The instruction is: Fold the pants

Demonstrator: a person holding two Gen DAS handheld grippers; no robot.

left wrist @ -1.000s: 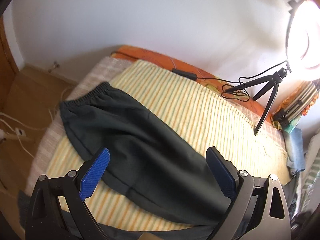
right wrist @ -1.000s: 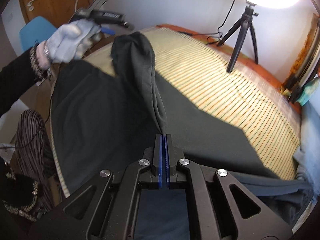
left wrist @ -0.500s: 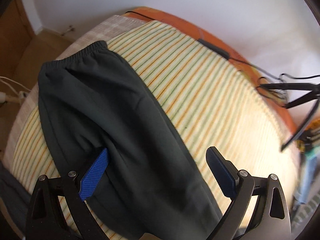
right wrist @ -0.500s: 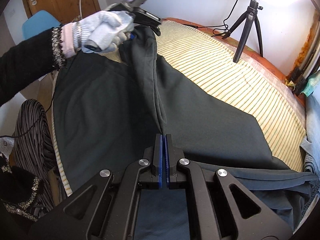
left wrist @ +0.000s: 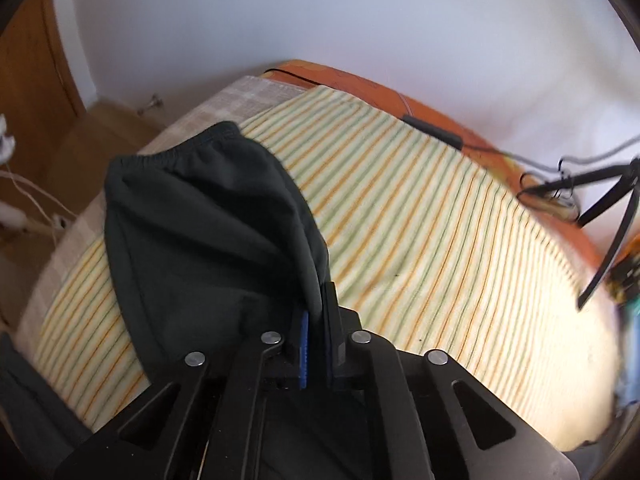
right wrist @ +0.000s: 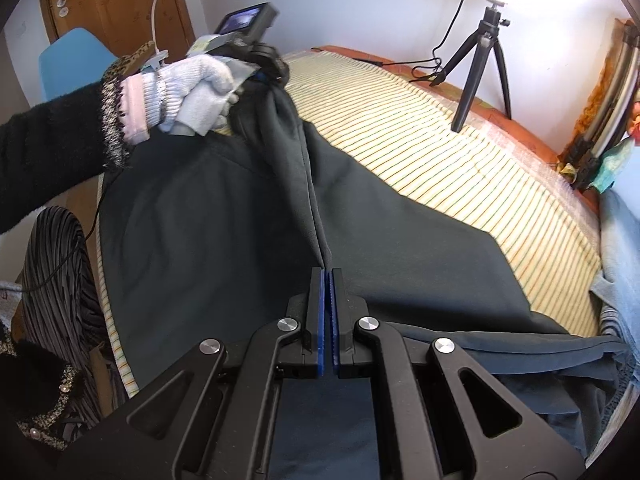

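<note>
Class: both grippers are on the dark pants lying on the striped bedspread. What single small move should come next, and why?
Probably lift both grippers together and carry the pinched ridge across. The left gripper is clamped on a raised fold of the pants, the right gripper is shut on the same ridge, and the striped bedspread beyond lies free.

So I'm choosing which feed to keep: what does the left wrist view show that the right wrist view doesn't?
Only the left wrist view shows the pants' elastic waistband and the left gripper shut on a pinched fold of the pants.

Only the right wrist view shows the gloved left hand, the right gripper shut on the fabric ridge, a blue chair and the door.

Both show the dark pants, the striped bedcover and the tripod.
</note>
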